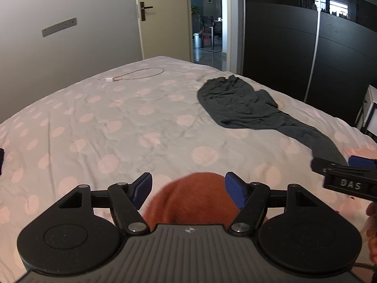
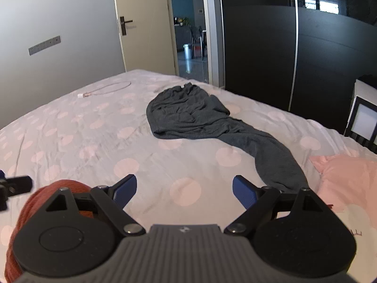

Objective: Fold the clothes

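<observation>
A white charging cable (image 1: 132, 76) lies looped at the far left of the bed (image 1: 94, 127), whose cover is pale with pink dots. Nearer, the left gripper (image 1: 188, 189) hovers with fingers spread wide above a rust-orange knitted garment (image 1: 195, 200), gripping nothing. Right of it, the right gripper (image 2: 183, 188) hangs with fingers wide and empty over bare cover. A crumpled dark grey garment (image 2: 188, 115) stretches from mid-bed toward a pink pillow (image 2: 346, 176) at the right edge.
</observation>
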Available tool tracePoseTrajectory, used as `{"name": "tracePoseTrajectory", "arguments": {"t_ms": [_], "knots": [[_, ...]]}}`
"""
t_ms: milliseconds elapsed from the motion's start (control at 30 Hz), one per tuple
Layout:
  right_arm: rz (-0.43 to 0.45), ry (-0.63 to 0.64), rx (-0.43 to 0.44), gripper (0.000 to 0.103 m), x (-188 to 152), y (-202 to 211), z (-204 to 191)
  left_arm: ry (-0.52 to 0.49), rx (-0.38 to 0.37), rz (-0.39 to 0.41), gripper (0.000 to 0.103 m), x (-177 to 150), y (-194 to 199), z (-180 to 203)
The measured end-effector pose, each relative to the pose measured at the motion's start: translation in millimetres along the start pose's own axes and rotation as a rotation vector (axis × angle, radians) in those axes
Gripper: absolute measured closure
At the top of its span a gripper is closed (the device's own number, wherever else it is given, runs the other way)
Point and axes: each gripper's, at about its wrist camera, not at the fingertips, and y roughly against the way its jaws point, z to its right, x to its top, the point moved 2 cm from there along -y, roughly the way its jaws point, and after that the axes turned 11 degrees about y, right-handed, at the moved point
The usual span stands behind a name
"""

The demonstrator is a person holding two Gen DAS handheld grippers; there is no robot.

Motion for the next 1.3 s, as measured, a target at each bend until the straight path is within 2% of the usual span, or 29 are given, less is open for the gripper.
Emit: {"name": "tracePoseTrajectory", "arguments": {"t_ms": [233,433,633,733,967,1067,1100,1167,1233,1267,1300], "knots": [[-0.063,0.029,0.02,0.013,31,-70,28,0.046,0.024,-0.044,0.022,25,-39,-37],[-0.1,0.119,-0.015,0.014,56,-162,52,0.089,0.078,-0.121,0.022,36,-85,-71],[-0.154,0.108,0.028,0.014,74,-260,71,0.115,0.151,-0.215,0.022,36,-137,-105],[-0.164,0.127,0.009,0.014,81,-306,76,0.126,0.172,-0.248,0.022,36,-158,-118],[-0.236,0.026,-0.024,0.014,98,-385,103,0.152,0.23,-0.309,0.023,30,-196,-148],[-0.267,-0.017,-0.038,0.015,105,-416,113,0.168,0.254,-0.329,0.024,26,-200,-161],[-0.275,-0.013,-0.044,0.017,105,-422,112,0.173,0.263,-0.334,0.024,25,-201,-166],[-0.278,0.027,-0.055,0.029,109,-427,103,0.184,0.279,-0.345,0.024,23,-203,-175],[-0.276,0.084,-0.064,0.054,115,-428,92,0.195,0.294,-0.352,0.025,21,-203,-184],[-0.276,0.108,-0.07,0.063,119,-427,87,0.202,0.3,-0.35,0.026,21,-200,-187],[-0.276,0.13,-0.077,0.078,124,-425,82,0.208,0.306,-0.346,0.027,21,-197,-191]]}}
